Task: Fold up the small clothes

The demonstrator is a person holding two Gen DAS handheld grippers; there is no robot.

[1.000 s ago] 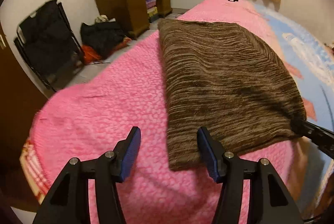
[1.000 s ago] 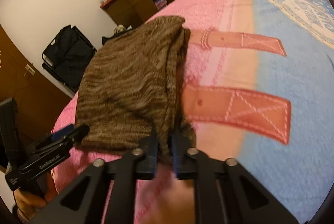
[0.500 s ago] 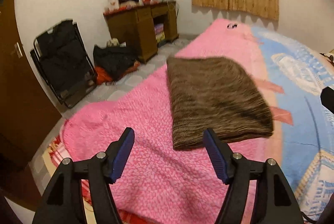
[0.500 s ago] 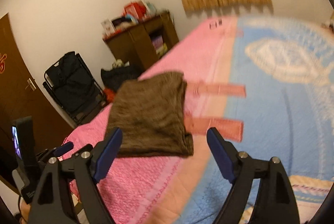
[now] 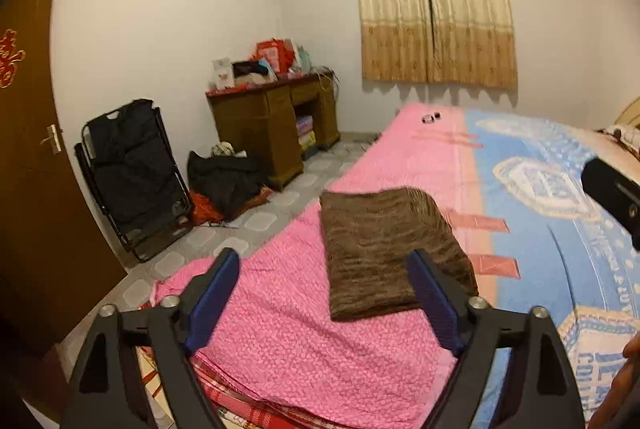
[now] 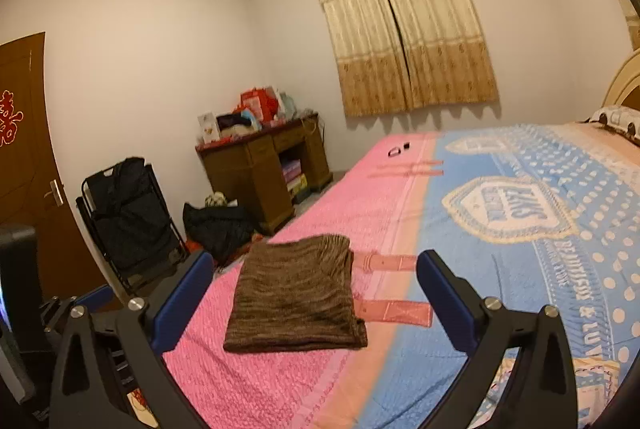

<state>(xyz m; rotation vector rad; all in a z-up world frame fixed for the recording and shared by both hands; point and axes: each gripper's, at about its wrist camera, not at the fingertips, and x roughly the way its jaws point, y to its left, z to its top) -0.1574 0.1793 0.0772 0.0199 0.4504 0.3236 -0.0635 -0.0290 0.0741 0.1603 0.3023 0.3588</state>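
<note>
A brown striped knit garment (image 5: 390, 249) lies folded flat into a rectangle on the pink part of the bed cover; it also shows in the right wrist view (image 6: 298, 293). My left gripper (image 5: 320, 293) is open and empty, held back above the bed's near edge, apart from the garment. My right gripper (image 6: 316, 293) is open and empty too, raised well clear of the garment. Part of the right gripper's body (image 5: 612, 193) shows at the right edge of the left wrist view.
The bed cover (image 6: 500, 269) is pink on the left, blue on the right. Two small dark items (image 6: 400, 149) lie at its far end. A wooden desk (image 5: 272, 125), a black folding chair (image 5: 132, 173) and a dark bag (image 5: 224, 181) stand left of the bed.
My right gripper has let go of the garment's corner and opened. Both grippers have pulled back and up, away from the folded garment, which stays flat on the bed.
</note>
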